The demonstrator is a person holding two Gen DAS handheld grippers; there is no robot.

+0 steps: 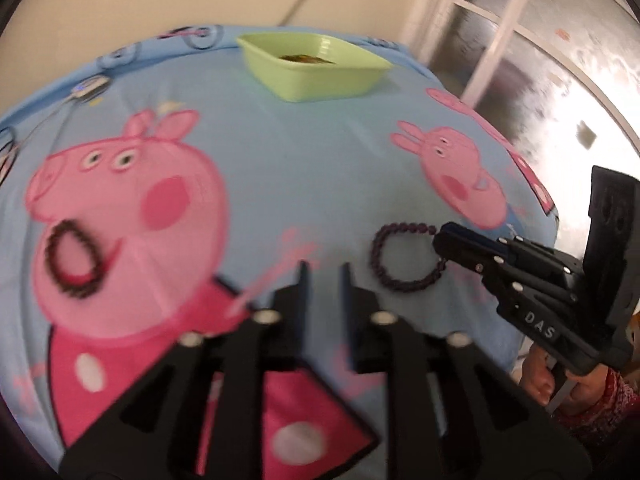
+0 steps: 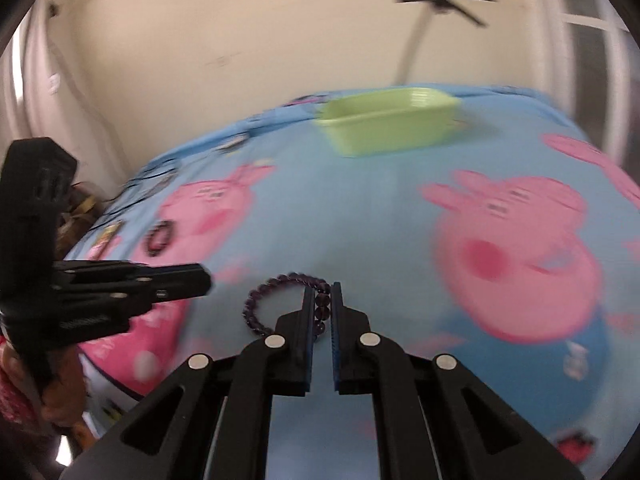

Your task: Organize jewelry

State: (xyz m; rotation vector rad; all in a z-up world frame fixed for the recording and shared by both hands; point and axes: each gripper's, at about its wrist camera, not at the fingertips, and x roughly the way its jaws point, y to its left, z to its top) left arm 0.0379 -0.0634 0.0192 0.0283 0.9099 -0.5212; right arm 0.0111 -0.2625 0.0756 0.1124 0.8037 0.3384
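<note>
The right tool (image 2: 320,300) is closing its two fingers around one side of the purple bead bracelet (image 2: 280,280), the rest of the loop lying on the blue cartoon-pig cloth (image 2: 360,216) covering the counter; the left tool (image 1: 324,276) is hovering just beside it, fingers slightly parted and gripping nothing; a dark bracelet (image 1: 74,258) is lying well apart to the left; the green tray (image 1: 316,68) is sitting at the far edge, something brownish inside.
</note>
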